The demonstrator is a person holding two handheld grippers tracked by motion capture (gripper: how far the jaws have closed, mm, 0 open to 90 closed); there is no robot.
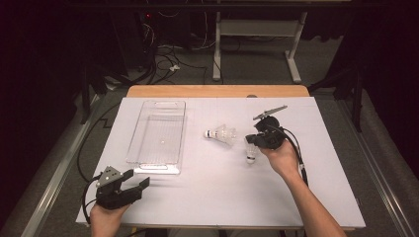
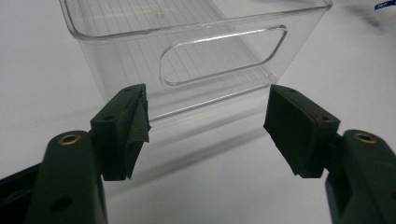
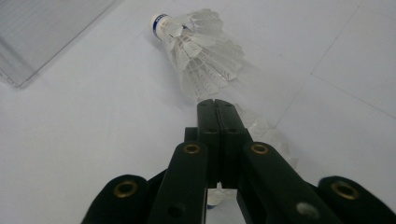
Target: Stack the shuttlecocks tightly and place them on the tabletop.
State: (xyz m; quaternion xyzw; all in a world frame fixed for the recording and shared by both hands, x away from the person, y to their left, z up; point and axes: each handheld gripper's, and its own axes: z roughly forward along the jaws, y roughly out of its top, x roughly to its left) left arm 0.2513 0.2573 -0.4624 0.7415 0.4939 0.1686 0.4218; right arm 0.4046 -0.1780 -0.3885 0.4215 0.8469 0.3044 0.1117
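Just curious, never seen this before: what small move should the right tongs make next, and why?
Probably a slight lift, to test the hold. The right tongs are shut at the feathers of one shuttlecock, though a real pinch is unclear. The clear tray lies to their left.

You see a clear, glossy plastic bin (image 1: 157, 137) on a matt white table (image 1: 197, 192). The shuttlecock (image 3: 201, 51) looks feathery, the right gripper (image 3: 217, 109) matt black.

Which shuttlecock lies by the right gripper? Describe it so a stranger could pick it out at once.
On the white tabletop, right of the clear tray, lie two shuttlecocks. The one meant lies just beneath the shut jaws of the right gripper. Its cork points toward the person, while its neighbour points its cork toward the tray.
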